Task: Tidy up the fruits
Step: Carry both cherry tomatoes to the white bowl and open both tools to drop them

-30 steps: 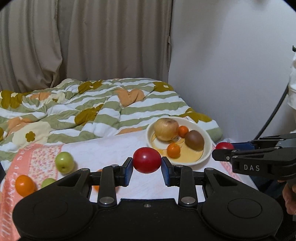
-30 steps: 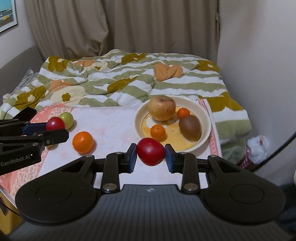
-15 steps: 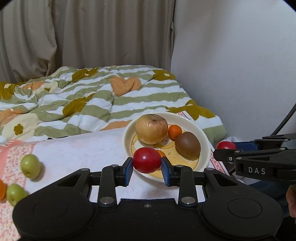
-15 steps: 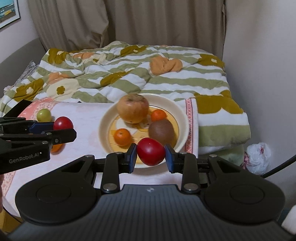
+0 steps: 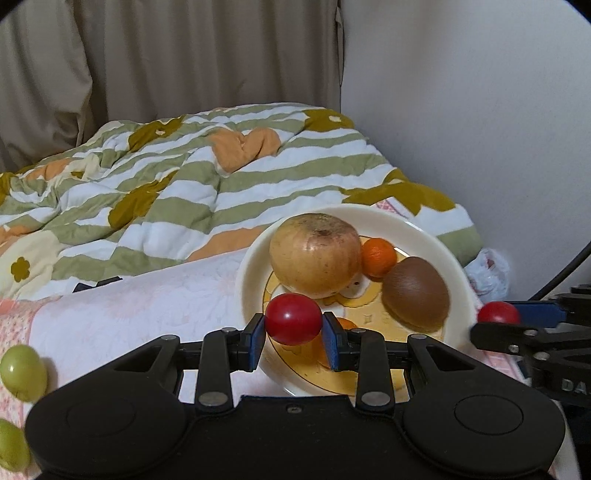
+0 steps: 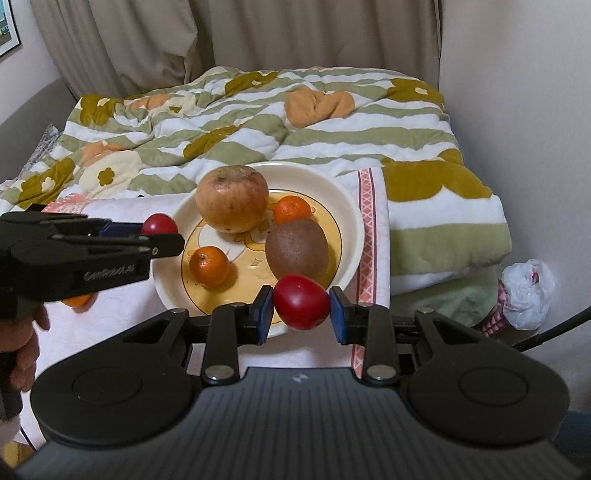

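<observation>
Each gripper, left [image 5: 293, 326] and right [image 6: 301, 306], pinches a red fruit over the plate [image 6: 351, 218]; only the left view shows green fruits [image 5: 23, 373].

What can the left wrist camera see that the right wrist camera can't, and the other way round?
Only the left wrist view shows two green fruits on the cloth. Only the right wrist view shows a picture frame on the wall and the whole second orange. Both show the plate with its big apple and kiwi, and each gripper, left gripper and right gripper, clamping a red fruit.
</observation>
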The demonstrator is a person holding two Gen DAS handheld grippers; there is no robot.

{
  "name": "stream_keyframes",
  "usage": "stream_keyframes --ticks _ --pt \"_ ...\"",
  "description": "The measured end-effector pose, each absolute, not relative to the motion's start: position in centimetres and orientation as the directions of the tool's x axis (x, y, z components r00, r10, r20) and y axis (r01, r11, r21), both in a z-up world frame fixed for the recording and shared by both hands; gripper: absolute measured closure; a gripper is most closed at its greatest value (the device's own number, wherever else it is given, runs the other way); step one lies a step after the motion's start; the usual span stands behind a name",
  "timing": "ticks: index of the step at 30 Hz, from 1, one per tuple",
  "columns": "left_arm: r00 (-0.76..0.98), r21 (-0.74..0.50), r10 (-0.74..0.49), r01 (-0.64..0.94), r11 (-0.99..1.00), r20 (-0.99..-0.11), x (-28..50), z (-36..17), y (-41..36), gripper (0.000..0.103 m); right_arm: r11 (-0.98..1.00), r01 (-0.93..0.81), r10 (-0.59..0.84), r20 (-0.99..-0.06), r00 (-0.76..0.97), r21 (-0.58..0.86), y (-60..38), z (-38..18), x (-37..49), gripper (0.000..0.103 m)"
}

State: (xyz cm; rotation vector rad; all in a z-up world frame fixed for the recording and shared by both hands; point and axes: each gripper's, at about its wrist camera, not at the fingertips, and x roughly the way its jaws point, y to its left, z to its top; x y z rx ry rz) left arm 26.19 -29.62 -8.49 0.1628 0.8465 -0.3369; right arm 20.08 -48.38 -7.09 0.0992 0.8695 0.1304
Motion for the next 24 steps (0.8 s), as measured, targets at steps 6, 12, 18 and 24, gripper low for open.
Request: stream_keyframes --ticks 6,12,18,24 --pt "0.602 0.008 -0.235 0.372 0.928 -0.763 27.1 -9.0 -29.7 0.06 0.988 -0.058 0.145 -0.761 0.633 0.14 -48.4 -7.6 20.4 0.055" --pt "0.651 0.002 -0.249 0.358 0.934 -0.717 26.2 -7.2 -28.7 0.006 0.99 -0.046 0.129 -0.764 0.632 0.13 -48.5 -7.4 20.3 0.055" --pt "0.625 -0.04 -0.242 0.318 0.947 -0.742 25.2 -6.1 -26.9 0.004 0.99 -0.069 0.138 -0.769 0.624 0.122 -47.9 -7.2 20.2 0.055" --pt "0.615 -0.043 -0.211 0.276 0.96 -0.76 23.7 -5.9 -25.5 0.004 0.984 -0.124 0.176 -0.778 0.603 0.127 -46.0 -7.7 21.3 0.055"
